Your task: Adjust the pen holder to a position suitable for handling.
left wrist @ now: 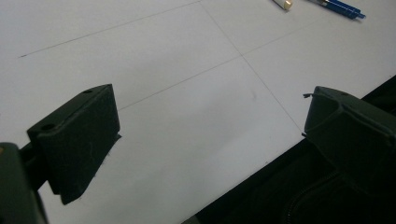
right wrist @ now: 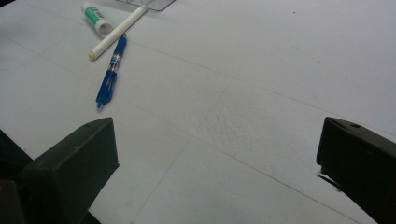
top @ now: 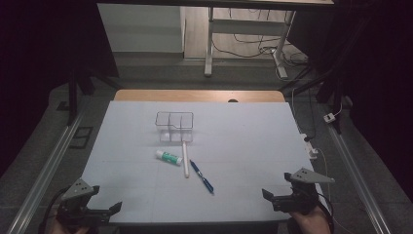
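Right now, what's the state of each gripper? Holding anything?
Left gripper: open, nothing between the jaws, over the bare white table.
Right gripper: open, holding nothing, the blue pen lies well ahead of it.

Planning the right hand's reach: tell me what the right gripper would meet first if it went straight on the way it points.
Probably bare white table: the open right gripper looks across it, with the blue pen off to the left of that line. Depth is hard to judge.

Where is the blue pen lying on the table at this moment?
In the high view, the blue pen lies near the middle of the white table, just right of the white stick and in front of the clear plastic organiser.
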`<state>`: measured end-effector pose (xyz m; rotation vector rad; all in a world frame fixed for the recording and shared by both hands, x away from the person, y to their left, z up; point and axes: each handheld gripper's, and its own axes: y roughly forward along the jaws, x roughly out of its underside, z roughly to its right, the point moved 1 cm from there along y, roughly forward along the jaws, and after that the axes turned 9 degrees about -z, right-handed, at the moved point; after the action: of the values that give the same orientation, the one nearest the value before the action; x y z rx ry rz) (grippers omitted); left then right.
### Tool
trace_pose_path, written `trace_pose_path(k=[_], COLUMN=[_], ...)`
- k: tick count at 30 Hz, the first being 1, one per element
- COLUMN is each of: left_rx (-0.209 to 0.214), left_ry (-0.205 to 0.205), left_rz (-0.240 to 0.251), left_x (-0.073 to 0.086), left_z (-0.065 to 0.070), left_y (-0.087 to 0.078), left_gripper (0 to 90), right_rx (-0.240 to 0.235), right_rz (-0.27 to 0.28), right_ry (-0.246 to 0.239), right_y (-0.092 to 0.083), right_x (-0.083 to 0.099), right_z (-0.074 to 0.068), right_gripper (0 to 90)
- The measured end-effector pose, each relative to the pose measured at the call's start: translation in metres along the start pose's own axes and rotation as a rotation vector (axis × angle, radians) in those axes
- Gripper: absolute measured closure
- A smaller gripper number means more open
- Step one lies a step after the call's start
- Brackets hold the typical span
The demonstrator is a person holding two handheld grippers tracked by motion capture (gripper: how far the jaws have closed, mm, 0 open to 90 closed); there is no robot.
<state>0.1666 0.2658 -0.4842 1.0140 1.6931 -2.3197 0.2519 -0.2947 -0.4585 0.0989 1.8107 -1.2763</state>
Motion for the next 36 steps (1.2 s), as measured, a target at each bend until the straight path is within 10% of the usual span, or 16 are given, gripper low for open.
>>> trace_pose_path(k=[17,36], left_rx=[0.117,0.081], left_ry=[0.022,0.065], left_rz=[0.035,0.062], left_x=[-0.007,-0.037], left_z=[-0.003,0.000], left_y=[-0.002,0.014], left_gripper=[2.1,0.7], right_rx=[-0.001,0.001], right_rz=[-0.023,-0.036], right_ry=[-0.026,-0.045], right_y=[0.002,0.003], right_x=[-0.001,-0.001], right_z=[-0.003,-0.005], right_gripper=[0.0,0.0])
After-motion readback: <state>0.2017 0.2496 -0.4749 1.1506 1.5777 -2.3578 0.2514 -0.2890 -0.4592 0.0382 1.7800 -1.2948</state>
